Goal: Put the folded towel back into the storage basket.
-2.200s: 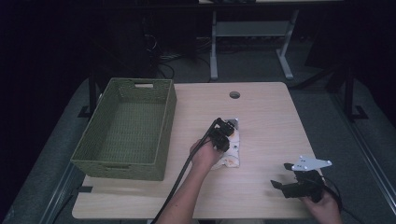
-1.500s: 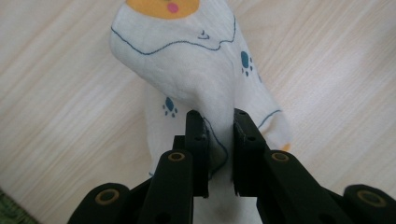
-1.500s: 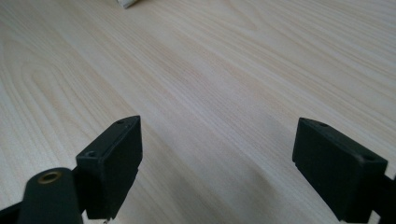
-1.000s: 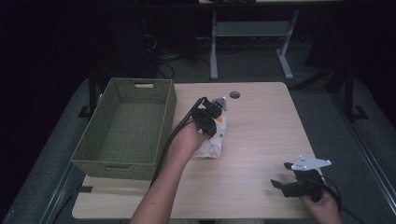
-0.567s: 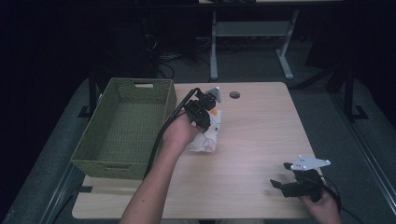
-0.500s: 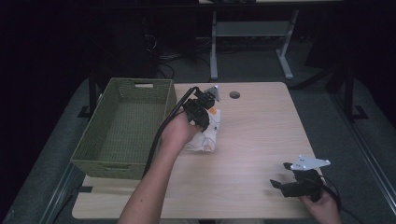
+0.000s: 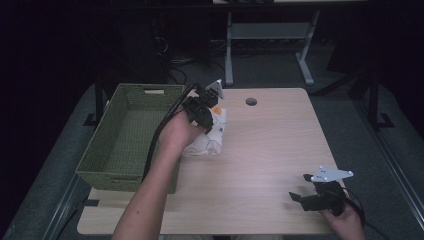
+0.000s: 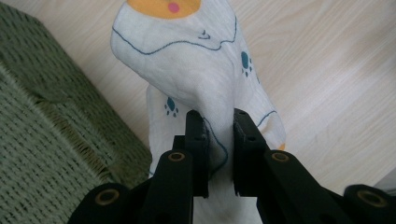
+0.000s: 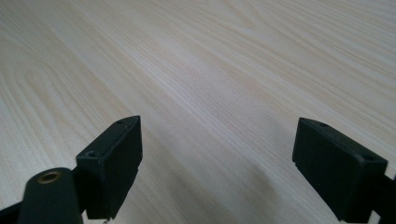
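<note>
A white cloth (image 7: 210,137) printed with blue paw marks and orange patches hangs over the table beside the basket; the same cloth (image 8: 187,60) droops ahead in the left gripper view. My left gripper (image 7: 201,111) is shut on a fold of the cloth, its jaws pinching the fabric (image 8: 219,140). A green woven basket (image 7: 131,135) stands at the table's left, its wall (image 8: 51,135) close beside the cloth. My right gripper (image 7: 309,199) rests low near the table's front right corner, open, and bare wood lies between its jaws (image 9: 217,154).
The light wooden table (image 7: 270,145) has a round cable hole (image 7: 251,101) near its far edge. A white desk frame (image 7: 270,35) and cables stand on the dark floor beyond. Wood stretches bare between the cloth and the right gripper.
My left gripper has carried the cloth from the table's middle up and to the left, ending beside the basket. The right gripper has stayed where it was.
</note>
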The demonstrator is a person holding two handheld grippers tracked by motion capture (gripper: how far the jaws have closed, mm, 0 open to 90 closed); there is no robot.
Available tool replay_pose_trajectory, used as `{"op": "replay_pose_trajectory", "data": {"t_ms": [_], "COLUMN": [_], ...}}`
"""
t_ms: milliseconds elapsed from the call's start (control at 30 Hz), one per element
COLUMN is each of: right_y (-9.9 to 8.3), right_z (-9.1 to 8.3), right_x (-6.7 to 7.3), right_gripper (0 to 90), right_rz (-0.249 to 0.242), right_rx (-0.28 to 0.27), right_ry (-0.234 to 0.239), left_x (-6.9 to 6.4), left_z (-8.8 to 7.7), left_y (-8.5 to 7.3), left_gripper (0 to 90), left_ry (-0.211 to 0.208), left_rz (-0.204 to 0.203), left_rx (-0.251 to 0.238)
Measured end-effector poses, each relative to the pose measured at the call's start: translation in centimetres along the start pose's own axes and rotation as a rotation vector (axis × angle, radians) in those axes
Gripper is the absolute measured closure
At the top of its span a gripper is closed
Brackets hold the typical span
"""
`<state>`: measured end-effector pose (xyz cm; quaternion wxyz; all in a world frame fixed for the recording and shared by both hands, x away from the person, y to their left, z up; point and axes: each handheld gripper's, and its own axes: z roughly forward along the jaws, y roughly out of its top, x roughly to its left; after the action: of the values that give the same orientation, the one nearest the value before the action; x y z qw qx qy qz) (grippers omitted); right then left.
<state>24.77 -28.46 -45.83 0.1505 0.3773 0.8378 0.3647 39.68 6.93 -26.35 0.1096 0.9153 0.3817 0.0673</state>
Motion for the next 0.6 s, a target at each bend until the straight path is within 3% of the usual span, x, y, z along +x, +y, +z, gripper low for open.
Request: {"op": "replay_pose_trajectory", "data": {"t_ms": [600], "right_y": [0.0], "right_z": [0.1], "right_x": [-0.1], "right_gripper": [15.7], "right_rz": [0.002], "right_rx": [0.004], "right_ry": [-0.004], "left_x": [3.0], "left_z": [-3.4], "left_y": [-2.1], "left_gripper": [79.5], "left_ry": [0.023], "left_rz": [-0.058], "left_rx": [-0.019]}}
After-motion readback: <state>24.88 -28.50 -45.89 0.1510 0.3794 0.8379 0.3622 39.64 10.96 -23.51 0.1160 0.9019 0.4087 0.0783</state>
